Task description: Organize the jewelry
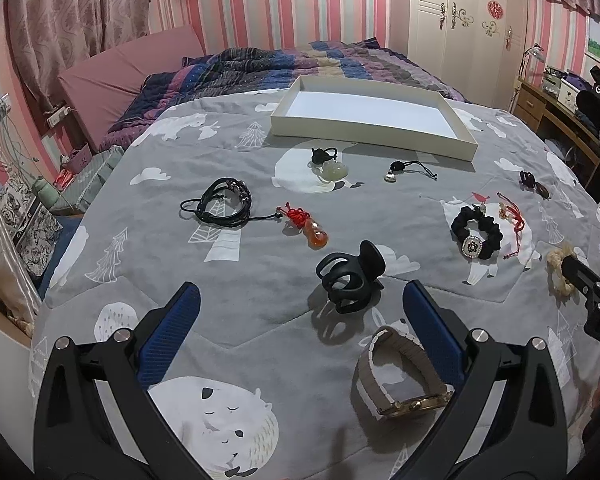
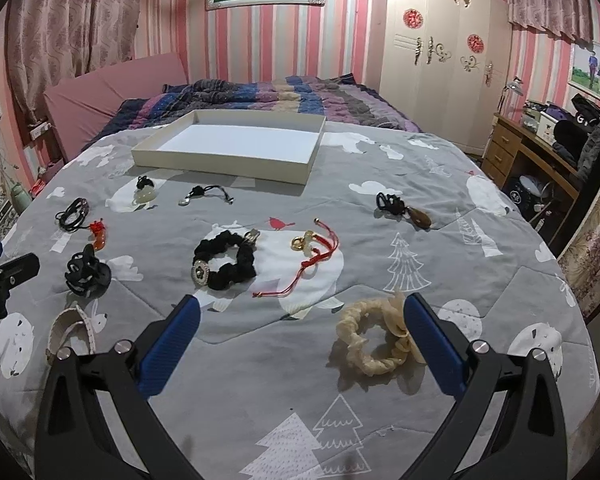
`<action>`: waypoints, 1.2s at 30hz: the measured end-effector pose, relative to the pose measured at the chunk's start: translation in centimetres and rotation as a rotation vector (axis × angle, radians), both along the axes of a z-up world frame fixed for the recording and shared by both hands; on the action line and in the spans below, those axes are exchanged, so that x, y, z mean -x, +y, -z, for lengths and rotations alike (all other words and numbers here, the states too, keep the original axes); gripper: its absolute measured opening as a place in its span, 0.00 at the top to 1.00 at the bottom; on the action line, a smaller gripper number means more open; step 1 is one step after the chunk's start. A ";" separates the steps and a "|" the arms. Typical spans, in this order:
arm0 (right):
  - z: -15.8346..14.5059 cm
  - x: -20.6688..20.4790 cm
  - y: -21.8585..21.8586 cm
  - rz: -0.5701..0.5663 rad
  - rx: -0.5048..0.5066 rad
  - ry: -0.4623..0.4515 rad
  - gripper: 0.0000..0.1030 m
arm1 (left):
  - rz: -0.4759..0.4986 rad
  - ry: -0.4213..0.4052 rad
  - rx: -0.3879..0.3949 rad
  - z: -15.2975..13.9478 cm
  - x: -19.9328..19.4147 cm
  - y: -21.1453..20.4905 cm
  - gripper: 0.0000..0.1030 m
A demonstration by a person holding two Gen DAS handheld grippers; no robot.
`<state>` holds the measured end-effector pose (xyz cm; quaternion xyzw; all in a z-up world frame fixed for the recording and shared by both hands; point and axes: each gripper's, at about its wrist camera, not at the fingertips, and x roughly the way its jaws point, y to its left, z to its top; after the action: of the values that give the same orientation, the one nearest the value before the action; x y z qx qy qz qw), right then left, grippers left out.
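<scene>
Cream scrunchie (image 2: 374,340) touching right tool (image 2: 300,304) finger, jaws wide

left tongs (image 1: 300,300): spread wide, empty | right tongs (image 2: 300,312): spread wide, empty

A bed carries everything, spread with a grey quilt (image 2: 260,380) printed with white bears, clouds and fir trees. At 12 o'clock on it sits a shallow white box (image 2: 236,160), open. Toward 10 o'clock lie a black cord bracelet (image 1: 220,202), a red-knotted amber gourd pendant (image 1: 308,228) and a pale jade pendant (image 1: 330,166). Near the centre sit a black claw hair clip (image 1: 350,282), a black scrunchie (image 2: 226,264) and a red cord bracelet (image 2: 312,260). A brown stone pendant (image 2: 406,208) lies at 2 o'clock, a cream scrunchie (image 2: 376,340) at 5 o'clock and a beige-strapped watch (image 1: 400,376) at 7 o'clock.
</scene>
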<state>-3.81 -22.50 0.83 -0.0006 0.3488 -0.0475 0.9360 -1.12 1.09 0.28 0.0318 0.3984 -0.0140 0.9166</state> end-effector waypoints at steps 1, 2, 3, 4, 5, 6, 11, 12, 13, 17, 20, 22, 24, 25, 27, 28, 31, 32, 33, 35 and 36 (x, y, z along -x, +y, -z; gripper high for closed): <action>0.1 0.0 0.0 0.000 0.005 0.001 0.02 | 0.000 0.001 0.002 0.1 0.0 0.0 0.03; 0.1 0.0 0.0 -0.001 0.009 -0.001 0.02 | 0.000 0.002 0.004 0.1 0.0 0.1 0.03; 0.2 0.1 0.0 0.000 0.014 -0.002 0.02 | 0.001 0.003 0.005 0.2 -0.1 0.1 0.03; 0.2 0.1 0.0 0.003 0.022 -0.002 0.02 | 0.000 0.002 0.004 0.2 0.0 0.1 0.03; 0.3 0.0 0.0 0.006 0.027 -0.003 0.02 | -0.001 0.003 0.005 0.2 0.0 0.2 0.03; 0.3 0.0 0.0 0.012 0.034 -0.004 0.02 | -0.001 0.004 0.007 0.2 0.0 0.2 0.03; 0.8 -0.2 -0.2 0.022 0.037 0.009 0.02 | 0.001 -0.002 0.009 0.2 0.2 0.2 0.03; 0.9 -0.2 -0.2 0.023 0.036 0.012 0.02 | 0.005 -0.005 0.009 0.2 0.2 0.1 0.03; 1.1 -0.2 -0.2 0.022 0.036 0.016 0.02 | 0.007 -0.007 0.006 0.2 0.2 0.0 0.03; 1.4 -0.4 -0.2 0.016 0.030 0.030 0.02 | 0.014 -0.006 0.004 0.3 0.2 -0.3 0.03; 1.4 -0.4 -0.1 0.018 0.036 0.023 0.02 | 0.016 0.000 0.005 0.5 0.0 -0.4 0.03; 1.4 -0.4 -0.1 0.020 0.038 0.020 0.02 | 0.014 0.005 0.007 0.6 -0.1 -0.4 0.03; 1.4 -0.4 -0.1 0.023 0.041 0.024 0.02 | 0.014 0.006 0.011 0.7 -0.1 -0.4 0.03; 1.5 -0.5 -0.2 0.024 0.041 0.025 0.02 | 0.015 0.006 0.011 0.7 -0.1 -0.4 0.03; 1.5 -0.5 -0.3 0.028 0.037 0.028 0.02 | 0.016 0.007 0.009 0.8 -0.2 -0.5 0.03; 1.5 -0.5 -0.4 0.028 0.033 0.030 0.02 | 0.017 0.007 0.008 0.8 -0.2 -0.5 0.03; 1.6 -0.5 -0.4 0.033 0.032 0.031 0.02 | 0.017 0.006 0.010 0.9 -0.2 -0.5 0.03; 1.6 -0.5 -0.4 0.035 0.032 0.032 0.02 | 0.016 0.007 0.009 0.9 -0.2 -0.5 0.03; 1.6 -0.5 -0.4 0.036 0.032 0.031 0.02 | 0.016 0.008 0.010 0.9 -0.2 -0.5 0.03; 1.7 -0.5 -0.4 0.033 0.029 0.033 0.02 | 0.016 0.012 0.014 1.0 -0.3 -0.4 0.03; 1.7 -0.5 -0.4 0.032 0.028 0.035 0.02 | 0.016 0.013 0.014 1.0 -0.2 -0.4 0.03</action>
<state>-3.31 -22.92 -0.83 -0.0089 0.3643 -0.0673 0.9288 -0.90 0.66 -0.76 0.0287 0.4039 -0.0242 0.9140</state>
